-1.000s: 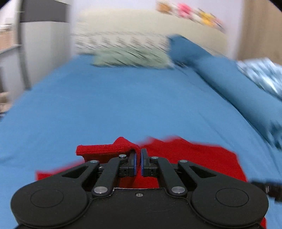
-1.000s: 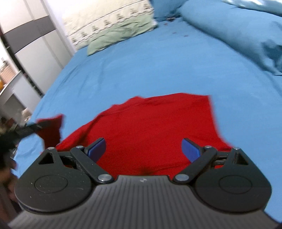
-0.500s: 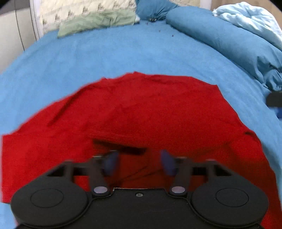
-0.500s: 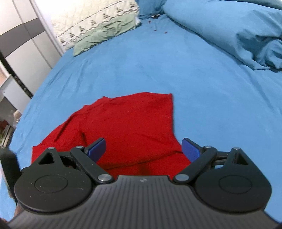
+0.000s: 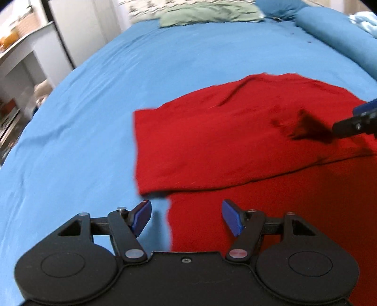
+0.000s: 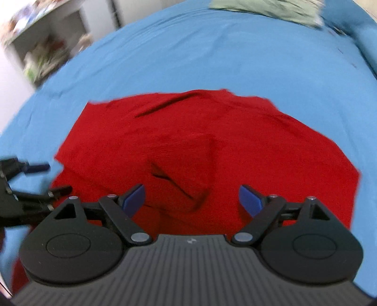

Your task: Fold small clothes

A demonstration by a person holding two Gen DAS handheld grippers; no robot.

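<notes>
Sleeve folded over, both tongs free

Near me, my left tongs (image 5: 186, 217) gape wide, having just let go the sleeve; my right tongs (image 6: 192, 200) spread wide too. Beyond them the red garment (image 5: 235, 131) lies on the blue bed (image 5: 94, 106), one flap now laid across its body (first fold looks done). No readable writing.

A red cloth garment (image 5: 235, 136) lies on the blue-sheeted bed (image 5: 117, 82), a green pillow (image 5: 207, 11) far behind it.
</notes>
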